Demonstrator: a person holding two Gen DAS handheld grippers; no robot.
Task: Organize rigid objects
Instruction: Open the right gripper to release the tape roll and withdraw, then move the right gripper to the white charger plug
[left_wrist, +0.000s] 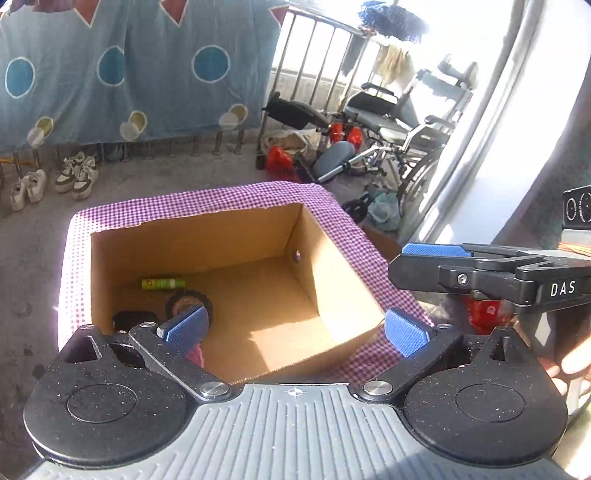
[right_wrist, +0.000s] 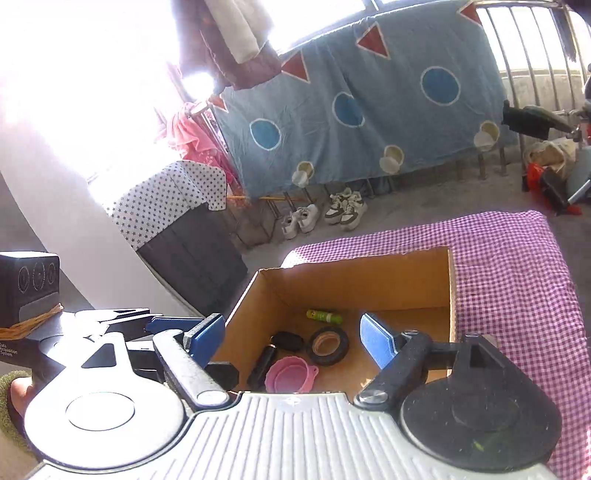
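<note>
An open cardboard box (left_wrist: 343, 280) (right_wrist: 354, 280) stands on a purple checked cloth (left_wrist: 207, 201) (right_wrist: 517, 280). Inside lie a green tube (left_wrist: 163, 283) (right_wrist: 324, 316), a black tape roll (left_wrist: 186, 301) (right_wrist: 328, 345), a pink collapsible cup (right_wrist: 290, 373), a black oval object (right_wrist: 287, 340) and a black cylinder (right_wrist: 263, 363). My left gripper (left_wrist: 295, 330) is open and empty over the box's near edge. My right gripper (right_wrist: 293, 339) is open and empty over the box; it also shows in the left wrist view (left_wrist: 491, 271) at the right.
White sneakers (left_wrist: 75, 175) (right_wrist: 345, 208) stand on the concrete floor by a blue patterned sheet (left_wrist: 129, 70). A wheelchair (left_wrist: 402, 133) and red bags (left_wrist: 279, 158) are beyond the box. A star-print covered cabinet (right_wrist: 173, 214) stands by the wall.
</note>
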